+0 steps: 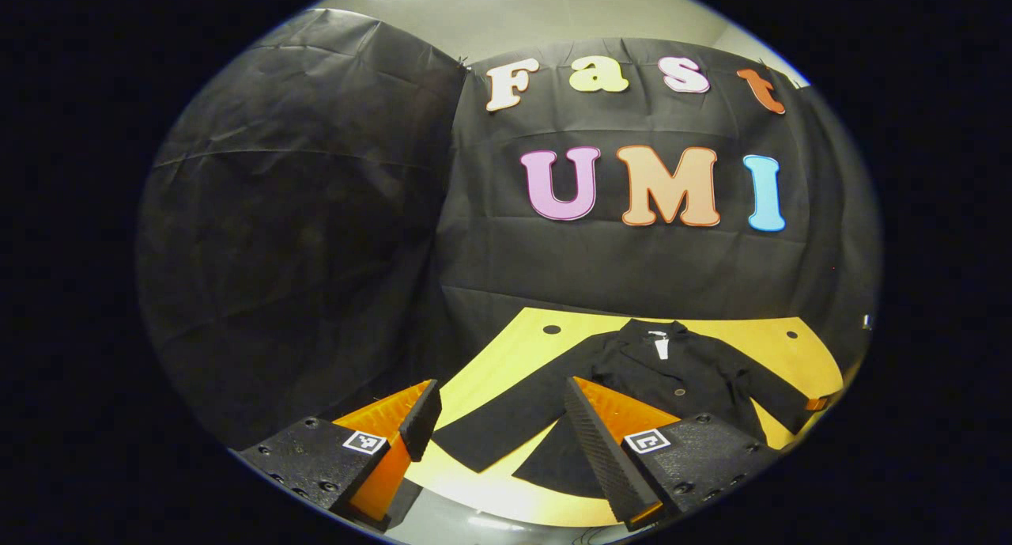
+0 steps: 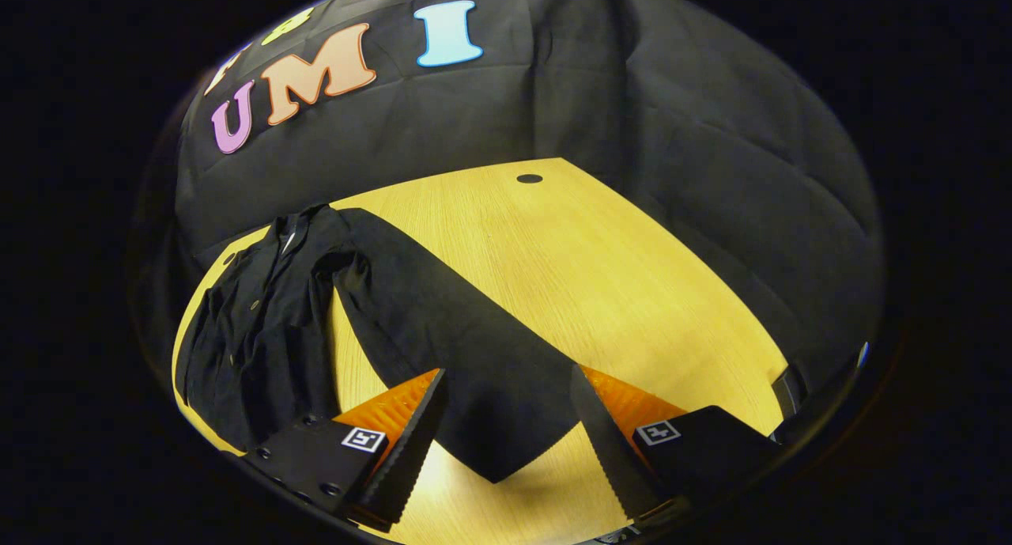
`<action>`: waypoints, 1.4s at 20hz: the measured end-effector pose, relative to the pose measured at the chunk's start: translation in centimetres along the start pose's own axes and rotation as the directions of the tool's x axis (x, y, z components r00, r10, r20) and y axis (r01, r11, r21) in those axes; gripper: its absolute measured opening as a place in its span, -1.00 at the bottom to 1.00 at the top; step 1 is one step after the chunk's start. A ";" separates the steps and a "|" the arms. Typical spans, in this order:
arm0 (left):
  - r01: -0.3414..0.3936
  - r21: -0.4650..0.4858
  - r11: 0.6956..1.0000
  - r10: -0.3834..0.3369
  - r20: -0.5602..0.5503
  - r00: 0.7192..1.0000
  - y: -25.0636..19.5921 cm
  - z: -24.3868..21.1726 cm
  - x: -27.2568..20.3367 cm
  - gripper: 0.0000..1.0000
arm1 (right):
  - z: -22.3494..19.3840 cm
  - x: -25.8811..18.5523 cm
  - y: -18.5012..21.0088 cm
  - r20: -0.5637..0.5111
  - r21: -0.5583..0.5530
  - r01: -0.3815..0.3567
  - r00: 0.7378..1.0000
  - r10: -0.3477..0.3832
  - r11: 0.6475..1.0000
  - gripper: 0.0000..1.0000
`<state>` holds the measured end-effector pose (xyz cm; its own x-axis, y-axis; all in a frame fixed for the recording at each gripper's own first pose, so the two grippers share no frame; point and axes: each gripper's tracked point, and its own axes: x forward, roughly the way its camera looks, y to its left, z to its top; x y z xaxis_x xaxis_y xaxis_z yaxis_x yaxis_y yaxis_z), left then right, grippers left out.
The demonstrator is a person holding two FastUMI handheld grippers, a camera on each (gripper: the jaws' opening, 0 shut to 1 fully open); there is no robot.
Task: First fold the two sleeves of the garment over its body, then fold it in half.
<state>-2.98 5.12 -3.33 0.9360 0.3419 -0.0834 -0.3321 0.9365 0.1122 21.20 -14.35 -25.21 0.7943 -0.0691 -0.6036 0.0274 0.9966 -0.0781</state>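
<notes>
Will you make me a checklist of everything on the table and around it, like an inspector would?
Surface: wooden table with small dark holes.
Job's things: black garment lying flat, both sleeves spread out, none folded; one sleeve reaches toward the right gripper.
Clutter: nothing seen.
Grippers: left gripper open above the other sleeve; right gripper open over the sleeve's end.
Cables: nothing seen.
Surroundings: black cloth wall.

A: Left gripper view — the left claw (image 1: 498, 442) covers the garment's (image 1: 672, 371) hem; the collar tag is too small to read.

B: Right gripper view — the sleeve (image 2: 466, 347) cuff edges sit behind the right claw (image 2: 506, 442); the table's (image 2: 632, 292) near edge is cut off.
</notes>
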 end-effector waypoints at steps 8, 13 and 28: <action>0.008 0.022 1.000 -0.009 0.006 1.000 -0.8 0.1 0.0 0.86 | -1.8 2.1 -1.1 -0.061 -0.046 0.009 0.998 -0.012 0.999 0.97; -0.004 0.033 0.999 0.004 0.003 1.000 -1.0 0.0 -0.5 0.84 | -1.8 2.5 -1.2 -0.028 -0.079 -0.001 1.000 -0.001 0.997 0.89; 0.085 0.016 0.996 -0.085 -0.002 0.996 -6.0 -1.4 -2.9 0.86 | -2.1 3.1 -1.2 -0.031 -0.026 -0.042 0.999 0.041 0.999 -0.37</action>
<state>-3.86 -1.41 -5.12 0.9605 0.2617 -0.0949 -0.2498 0.9607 0.1208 22.34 -15.89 -28.59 0.7755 -0.0299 -0.6306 -0.0217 0.9970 -0.0739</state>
